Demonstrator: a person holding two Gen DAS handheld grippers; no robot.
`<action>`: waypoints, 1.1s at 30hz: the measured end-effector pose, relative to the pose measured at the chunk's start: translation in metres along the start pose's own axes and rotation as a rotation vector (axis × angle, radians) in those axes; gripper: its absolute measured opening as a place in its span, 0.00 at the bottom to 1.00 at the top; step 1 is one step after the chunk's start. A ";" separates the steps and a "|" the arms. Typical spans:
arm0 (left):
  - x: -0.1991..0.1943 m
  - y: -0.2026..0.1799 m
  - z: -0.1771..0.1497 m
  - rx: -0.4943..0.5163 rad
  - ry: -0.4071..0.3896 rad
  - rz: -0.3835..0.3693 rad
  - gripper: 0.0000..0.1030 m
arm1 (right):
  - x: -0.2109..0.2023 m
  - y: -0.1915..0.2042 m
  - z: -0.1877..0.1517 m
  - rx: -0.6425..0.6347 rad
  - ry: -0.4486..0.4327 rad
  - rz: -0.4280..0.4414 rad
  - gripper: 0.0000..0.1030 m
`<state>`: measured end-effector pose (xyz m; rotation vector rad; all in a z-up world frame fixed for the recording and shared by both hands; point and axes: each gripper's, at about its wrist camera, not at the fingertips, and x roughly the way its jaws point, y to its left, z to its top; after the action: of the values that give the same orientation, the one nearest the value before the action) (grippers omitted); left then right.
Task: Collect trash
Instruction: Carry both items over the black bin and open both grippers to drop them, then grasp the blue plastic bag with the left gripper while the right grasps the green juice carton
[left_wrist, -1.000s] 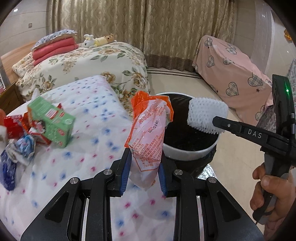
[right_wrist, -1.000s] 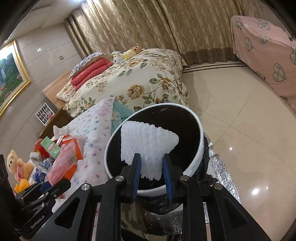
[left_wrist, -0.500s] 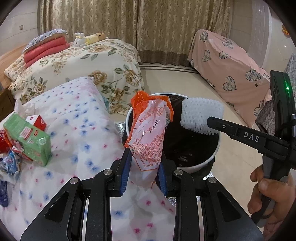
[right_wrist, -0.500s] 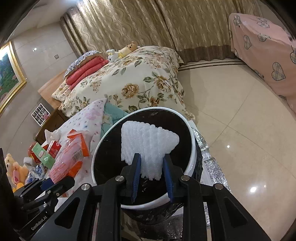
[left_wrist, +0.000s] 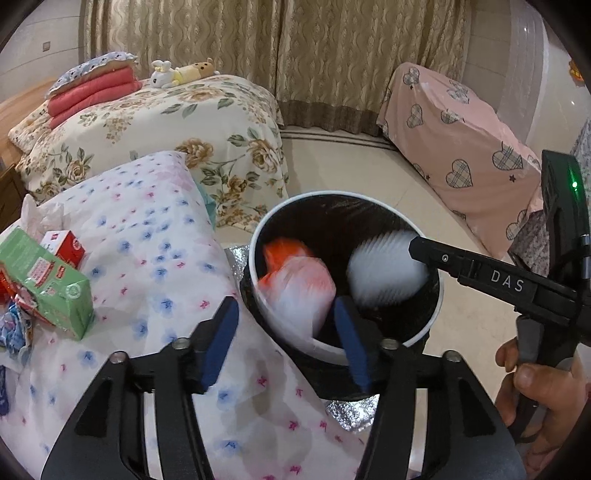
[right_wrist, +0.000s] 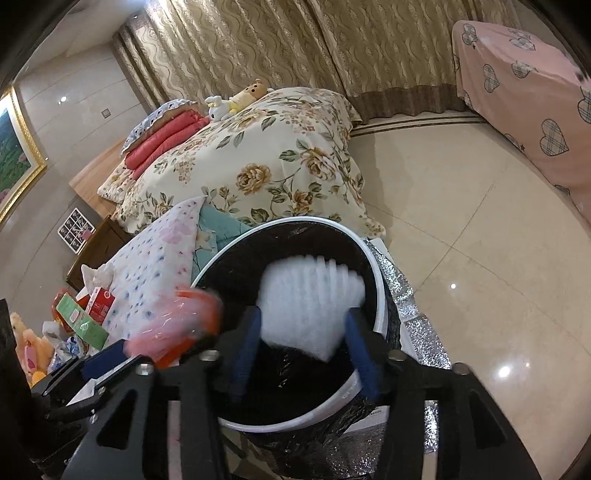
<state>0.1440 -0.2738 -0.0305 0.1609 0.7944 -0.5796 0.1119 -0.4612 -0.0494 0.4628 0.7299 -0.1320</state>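
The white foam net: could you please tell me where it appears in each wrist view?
Left wrist: the white foam net is right of centre, blurred, over the bin's black inside.
Right wrist: it is at centre, between the open right tongs.
Shared landmark: the white-rimmed trash bin.

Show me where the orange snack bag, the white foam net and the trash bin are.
orange snack bag (left_wrist: 295, 280), left wrist view, on its blurred clear plastic middle.
white foam net (right_wrist: 310, 299), right wrist view, on the middle of its ribbed face.
trash bin (left_wrist: 332, 194), left wrist view, on the far white rim.
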 end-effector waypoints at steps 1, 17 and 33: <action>-0.003 0.002 -0.001 -0.006 -0.006 -0.002 0.55 | -0.001 0.000 0.000 0.002 -0.001 0.002 0.64; -0.064 0.074 -0.058 -0.199 -0.040 0.093 0.67 | -0.013 0.068 -0.030 -0.083 0.013 0.146 0.80; -0.112 0.148 -0.111 -0.380 -0.078 0.224 0.69 | 0.004 0.148 -0.067 -0.227 0.100 0.259 0.80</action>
<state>0.0931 -0.0642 -0.0398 -0.1202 0.7845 -0.2151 0.1149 -0.2991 -0.0420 0.3449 0.7657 0.2162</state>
